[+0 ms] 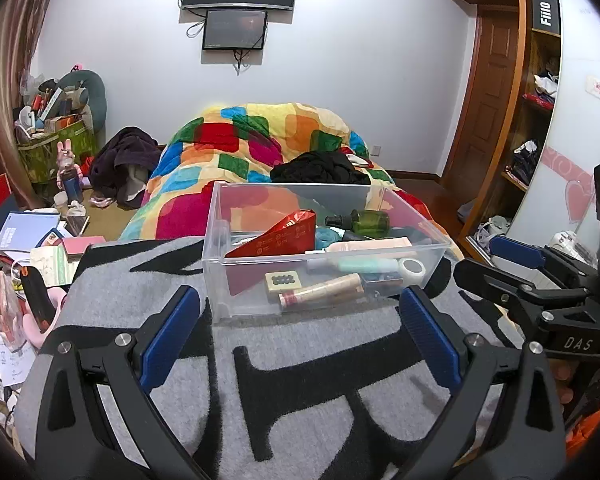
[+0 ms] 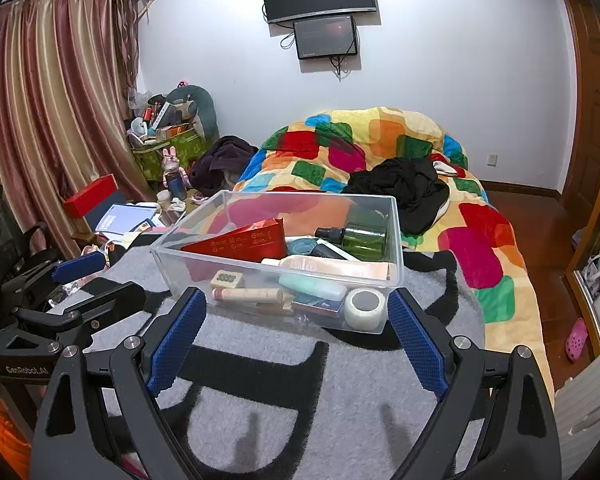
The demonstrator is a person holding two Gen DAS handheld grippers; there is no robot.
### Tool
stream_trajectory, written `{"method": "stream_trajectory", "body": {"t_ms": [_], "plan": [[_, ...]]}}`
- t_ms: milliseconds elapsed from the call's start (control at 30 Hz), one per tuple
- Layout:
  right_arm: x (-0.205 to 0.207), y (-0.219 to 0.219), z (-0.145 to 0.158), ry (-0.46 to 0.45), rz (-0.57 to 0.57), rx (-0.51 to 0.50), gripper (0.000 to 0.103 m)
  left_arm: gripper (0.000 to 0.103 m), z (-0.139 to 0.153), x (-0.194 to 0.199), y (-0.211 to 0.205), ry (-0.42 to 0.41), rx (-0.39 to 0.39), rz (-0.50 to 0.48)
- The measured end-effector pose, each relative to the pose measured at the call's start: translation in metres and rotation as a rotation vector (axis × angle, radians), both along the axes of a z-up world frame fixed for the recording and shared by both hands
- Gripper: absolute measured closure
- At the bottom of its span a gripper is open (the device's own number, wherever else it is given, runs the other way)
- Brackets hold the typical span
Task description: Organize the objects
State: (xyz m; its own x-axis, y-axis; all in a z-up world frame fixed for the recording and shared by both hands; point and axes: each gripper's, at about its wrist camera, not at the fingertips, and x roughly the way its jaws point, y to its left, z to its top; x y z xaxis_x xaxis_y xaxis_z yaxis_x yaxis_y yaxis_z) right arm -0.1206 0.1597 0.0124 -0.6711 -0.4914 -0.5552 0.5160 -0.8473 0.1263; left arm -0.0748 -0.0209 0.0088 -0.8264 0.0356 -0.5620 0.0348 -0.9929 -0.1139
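A clear plastic bin (image 1: 432, 248) (image 2: 396, 236) sits on a grey and black blanket (image 1: 300, 392) (image 2: 284, 392) on the bed. It holds a red box (image 1: 284, 236) (image 2: 244, 238), a green bottle (image 1: 366, 220) (image 2: 360, 236), a tape roll (image 1: 411, 269) (image 2: 364, 306), tubes and other small items. My left gripper (image 1: 300, 304) is open and empty, just short of the bin's near wall. My right gripper (image 2: 294, 312) is open and empty, also just short of the bin. Each gripper shows at the edge of the other's view.
A colourful quilt (image 1: 260, 136) (image 2: 380, 136) with black clothing (image 1: 320, 168) (image 2: 404, 188) lies behind the bin. Books, boxes and bags crowd the floor to the left (image 1: 32, 232) (image 2: 132, 212). A wardrobe (image 1: 540, 120) stands to the right.
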Motion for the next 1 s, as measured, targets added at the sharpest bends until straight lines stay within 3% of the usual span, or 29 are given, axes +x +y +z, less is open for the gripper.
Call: {"method": "stream_trajectory", "body": {"t_ms": [1000], "plan": [[0.0041,-0.0009,0.0004,0.001,0.010,-0.002,0.012,0.002,0.0014,0.0027,0.0053,0.001,0.012,-0.010]]}}
